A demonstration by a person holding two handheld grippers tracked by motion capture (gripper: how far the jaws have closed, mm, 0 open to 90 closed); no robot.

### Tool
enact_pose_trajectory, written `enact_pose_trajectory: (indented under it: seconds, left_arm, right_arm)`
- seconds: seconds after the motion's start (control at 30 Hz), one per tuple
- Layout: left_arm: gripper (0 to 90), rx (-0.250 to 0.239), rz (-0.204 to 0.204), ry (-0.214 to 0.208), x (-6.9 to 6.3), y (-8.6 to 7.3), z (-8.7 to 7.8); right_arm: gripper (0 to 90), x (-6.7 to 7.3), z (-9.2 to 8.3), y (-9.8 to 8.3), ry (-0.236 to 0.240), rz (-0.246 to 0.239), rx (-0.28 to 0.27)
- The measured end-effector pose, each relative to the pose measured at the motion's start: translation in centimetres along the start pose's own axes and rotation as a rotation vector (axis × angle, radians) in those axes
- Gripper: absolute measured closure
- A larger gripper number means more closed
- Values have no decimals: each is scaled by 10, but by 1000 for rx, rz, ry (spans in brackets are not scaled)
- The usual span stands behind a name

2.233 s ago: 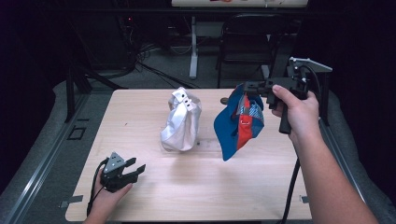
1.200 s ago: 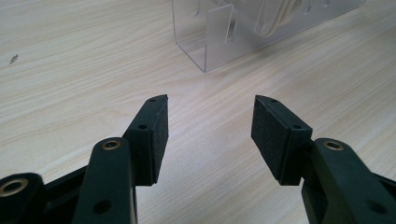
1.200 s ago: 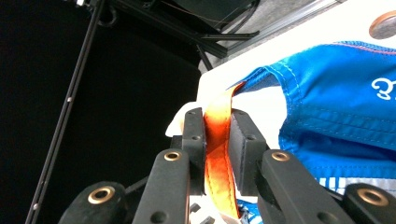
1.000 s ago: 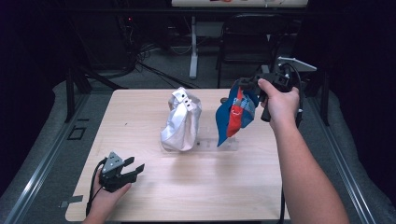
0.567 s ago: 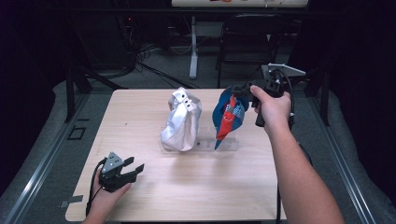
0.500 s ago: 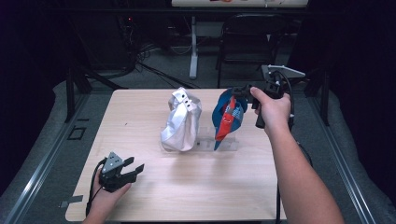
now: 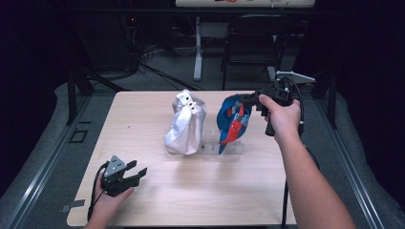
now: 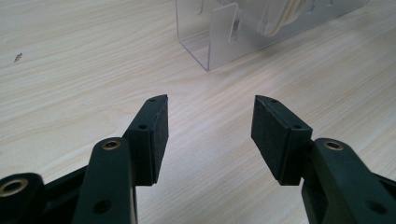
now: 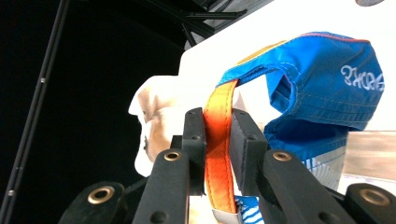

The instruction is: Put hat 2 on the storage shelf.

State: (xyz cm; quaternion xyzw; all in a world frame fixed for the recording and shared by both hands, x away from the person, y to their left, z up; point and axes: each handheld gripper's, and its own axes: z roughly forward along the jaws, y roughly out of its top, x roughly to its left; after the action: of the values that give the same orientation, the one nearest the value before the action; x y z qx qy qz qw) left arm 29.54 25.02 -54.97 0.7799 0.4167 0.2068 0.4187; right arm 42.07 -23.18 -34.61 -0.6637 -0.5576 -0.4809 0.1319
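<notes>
Right gripper view shows the right hand-held gripper (image 9: 218, 140) clamped on the orange strap (image 9: 218, 154) of the blue fabric cap (image 7: 232, 119), held over the clear acrylic stand (image 7: 229, 147) beside the white fabric cap (image 7: 185, 125). Keep the clamp firm and lower the cap squarely onto the stand; the left hand-held gripper (image 8: 208, 126) rests wide open and empty on the wooden tabletop (image 7: 143, 109).

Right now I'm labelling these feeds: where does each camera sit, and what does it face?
High view: above the person's side, looking down on the table; both forearms, left gripper, right gripper.
Left gripper view: along open jaws at the clear stand.
Right gripper view: along jaws shut on the blue cap by its orange strap.
Shared: cap, stand, white cap.
</notes>
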Motion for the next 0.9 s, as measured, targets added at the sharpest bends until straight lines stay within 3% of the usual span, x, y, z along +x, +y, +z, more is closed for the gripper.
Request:
enact_pose_trajectory:
  seconds: [0.43,0.67,0.9]
  left_arm:
    - [471,0,-1,1,1,0,0]
    - [471,1,1,3,1,0,0]
    - [471,2,2,4,1,0,0]
  right_arm:
    - [765,-9,-11,-2,-32,-16,-17]
    - [697,-10,-24,-3,-33,-16,-71]
    - [624,-10,-35,-10,-71,-83,-71]
